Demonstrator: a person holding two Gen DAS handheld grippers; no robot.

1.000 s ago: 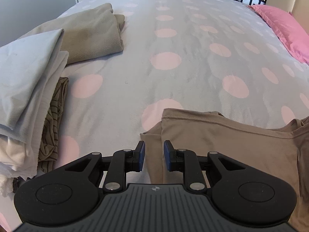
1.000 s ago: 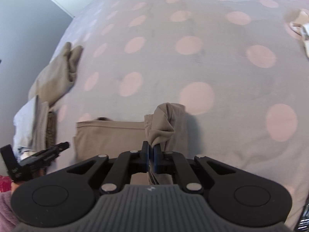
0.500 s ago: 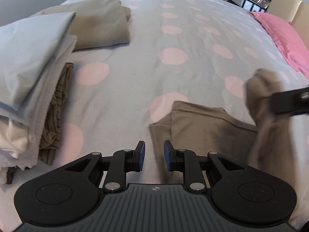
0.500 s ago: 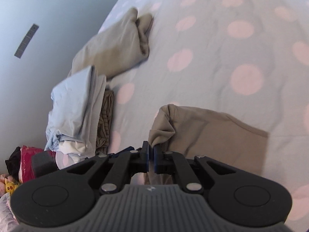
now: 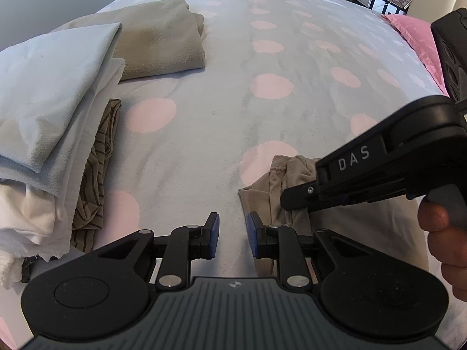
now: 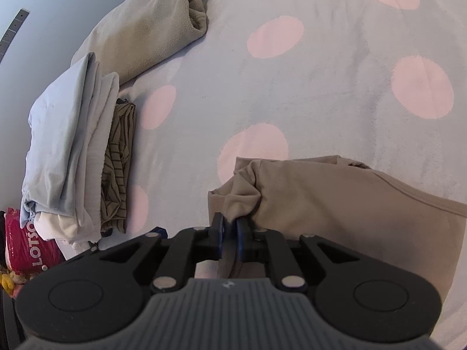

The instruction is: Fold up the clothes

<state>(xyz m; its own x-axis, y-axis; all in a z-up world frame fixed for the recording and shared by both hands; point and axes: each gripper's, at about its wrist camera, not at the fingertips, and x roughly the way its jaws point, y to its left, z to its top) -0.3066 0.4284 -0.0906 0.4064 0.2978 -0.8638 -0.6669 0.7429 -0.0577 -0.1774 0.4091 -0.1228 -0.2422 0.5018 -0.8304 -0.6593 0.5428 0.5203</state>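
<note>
A tan garment (image 6: pixel 335 204) lies on the polka-dot bedspread (image 6: pixel 321 102), folded over on itself, with one bunched corner reaching the right gripper (image 6: pixel 229 227). That gripper's jaws are opening; the corner sits between the pads at their tips, and a gap shows beside it. In the left wrist view the right gripper (image 5: pixel 287 201) comes in from the right, low over the tan garment (image 5: pixel 262 198), held by a person's hand (image 5: pixel 446 233). The left gripper (image 5: pixel 233 233) hovers open just left of the garment's edge, with nothing between its fingers.
A stack of folded clothes (image 5: pixel 43 102) sits at the left: pale blue, white, and a striped olive piece (image 5: pixel 96 160). A folded beige fleece (image 5: pixel 157 38) lies behind it. A pink pillow (image 5: pixel 414 32) is far right. A red bag (image 6: pixel 26 245) sits beside the bed.
The right gripper has carried the garment's corner leftwards and down over the rest of the garment, and its jaws have parted. The left gripper has stayed put.
</note>
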